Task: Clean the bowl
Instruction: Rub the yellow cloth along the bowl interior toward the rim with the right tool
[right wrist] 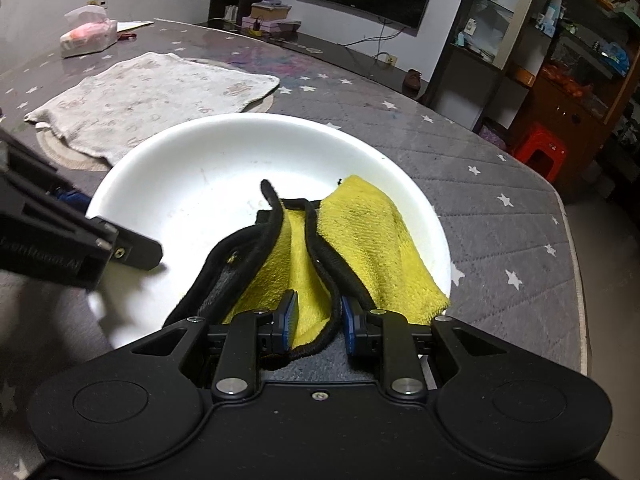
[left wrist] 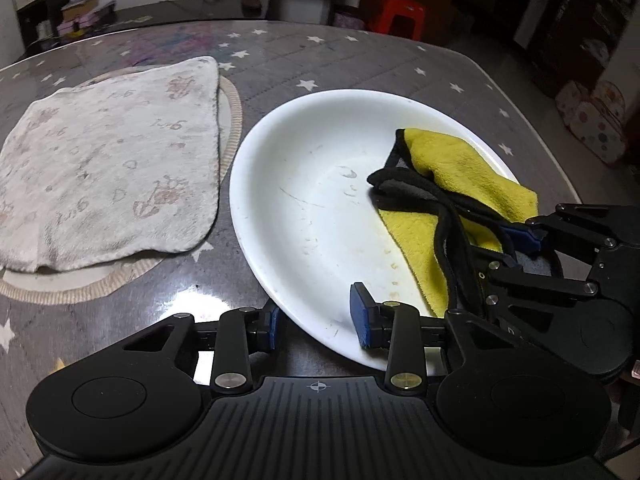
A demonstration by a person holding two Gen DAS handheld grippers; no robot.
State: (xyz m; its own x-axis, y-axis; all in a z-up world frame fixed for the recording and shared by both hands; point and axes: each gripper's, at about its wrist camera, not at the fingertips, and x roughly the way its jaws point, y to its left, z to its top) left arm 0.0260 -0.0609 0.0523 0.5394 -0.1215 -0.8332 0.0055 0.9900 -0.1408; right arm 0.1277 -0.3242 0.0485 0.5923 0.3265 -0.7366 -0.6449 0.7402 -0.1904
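Note:
A wide white bowl [left wrist: 304, 184] [right wrist: 208, 168] sits on the grey star-patterned table [left wrist: 360, 64]. Faint smears mark its inside. My left gripper [left wrist: 318, 320] straddles the near rim, one blue pad inside the bowl and one outside, and it is shut on that rim. From the right wrist view the left gripper [right wrist: 114, 226] comes in from the left onto the bowl's edge. A yellow cloth with black trim [left wrist: 460, 164] [right wrist: 360, 224] lies crumpled in the right half of the bowl. My right gripper [right wrist: 320, 316] [left wrist: 520, 248] is shut on a fold of it.
A printed white towel [left wrist: 108, 168] [right wrist: 152, 92] lies flat over a round beige mat [left wrist: 232, 120] left of the bowl. A tissue pack [right wrist: 88, 36] stands at the table's far left. Beyond the right table edge stands a red stool [right wrist: 540, 152].

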